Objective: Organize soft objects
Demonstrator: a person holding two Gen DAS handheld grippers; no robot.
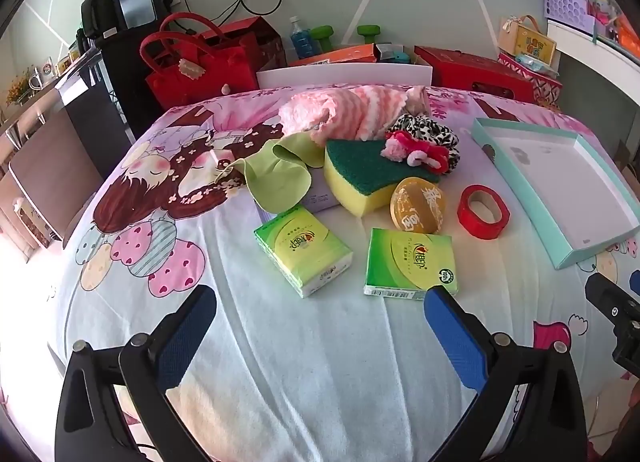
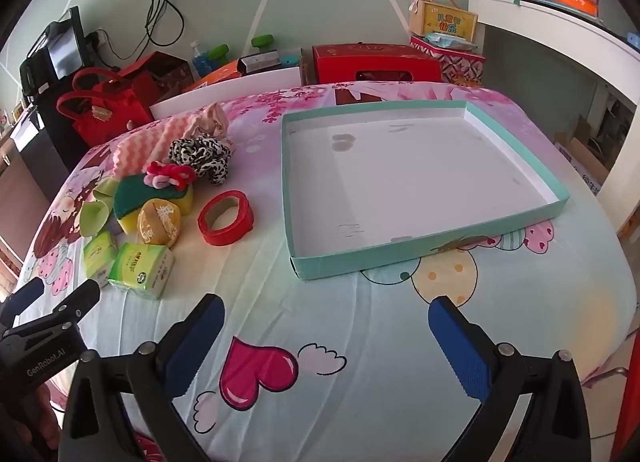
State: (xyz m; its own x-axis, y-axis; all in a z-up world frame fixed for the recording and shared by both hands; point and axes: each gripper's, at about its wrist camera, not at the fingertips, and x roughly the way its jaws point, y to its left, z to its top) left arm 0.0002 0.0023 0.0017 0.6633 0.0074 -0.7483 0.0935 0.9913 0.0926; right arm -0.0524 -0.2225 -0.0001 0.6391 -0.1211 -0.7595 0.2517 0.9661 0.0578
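Note:
A pile of items lies on the cartoon bedsheet: two green tissue packs [image 1: 303, 250] [image 1: 412, 263], a yellow-green sponge [image 1: 362, 175], a gold round pouch [image 1: 418, 203], a red tape roll [image 1: 483, 211], a green cloth [image 1: 276, 173], a pink striped towel [image 1: 344, 111], a leopard scrunchie [image 1: 428, 133] and a pink-red hair tie [image 1: 416, 149]. An empty teal tray [image 2: 424, 250] lies to their right. My left gripper [image 1: 320, 312] is open and empty, just in front of the tissue packs. My right gripper [image 2: 326, 318] is open and empty, in front of the tray.
Red bags [image 1: 200, 61], red boxes [image 1: 476, 71], a blue bottle [image 1: 300, 37] and green dumbbells [image 1: 368, 31] crowd the far side behind a white headboard [image 1: 344, 73]. A white shelf [image 2: 560, 29] stands at the right. The bedsheet [image 2: 360, 342] is bare near the grippers.

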